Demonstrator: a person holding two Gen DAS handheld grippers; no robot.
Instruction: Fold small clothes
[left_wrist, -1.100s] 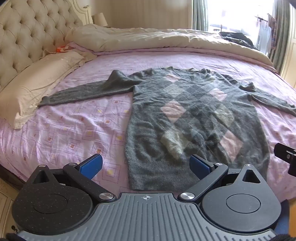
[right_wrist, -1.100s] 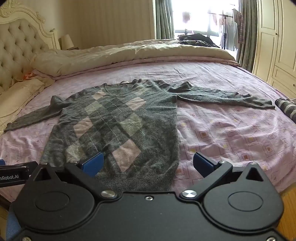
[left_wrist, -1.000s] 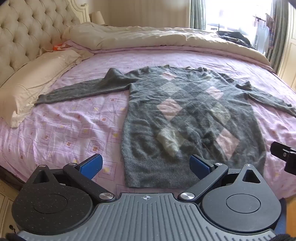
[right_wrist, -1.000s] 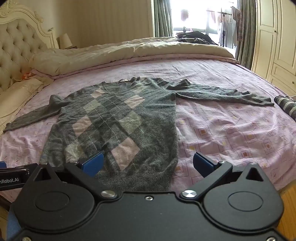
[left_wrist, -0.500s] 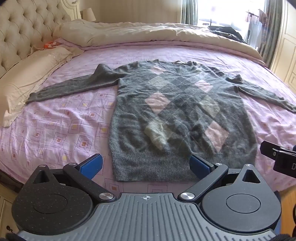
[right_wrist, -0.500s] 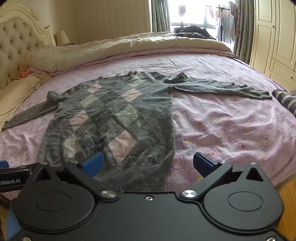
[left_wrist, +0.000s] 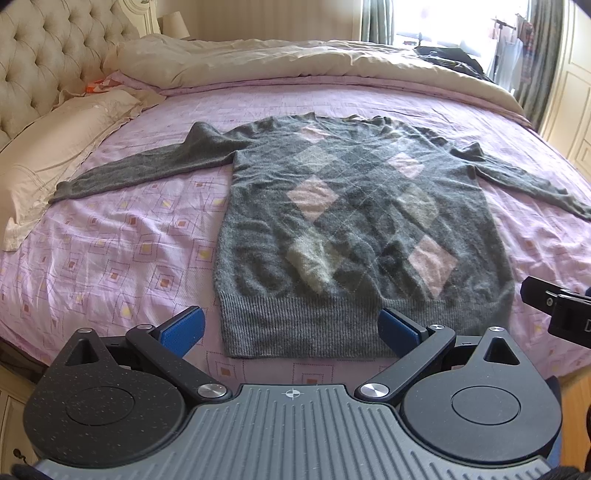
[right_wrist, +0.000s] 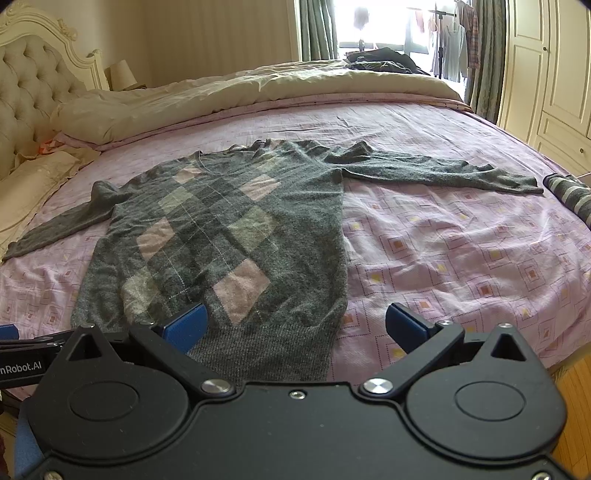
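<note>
sweater: we see the grey argyle sweater (left_wrist: 354, 236) flat on the bed (left_wrist: 122, 251), sleeves out, hem just ahead of both claws
left claw (left_wrist: 291, 328): spread, holds nothing, hem's left half between its fingers
right claw (right_wrist: 295, 326): spread, empty, over hem's right corner
progress: we judge nothing folded yet; sleeves and body all left
</note>
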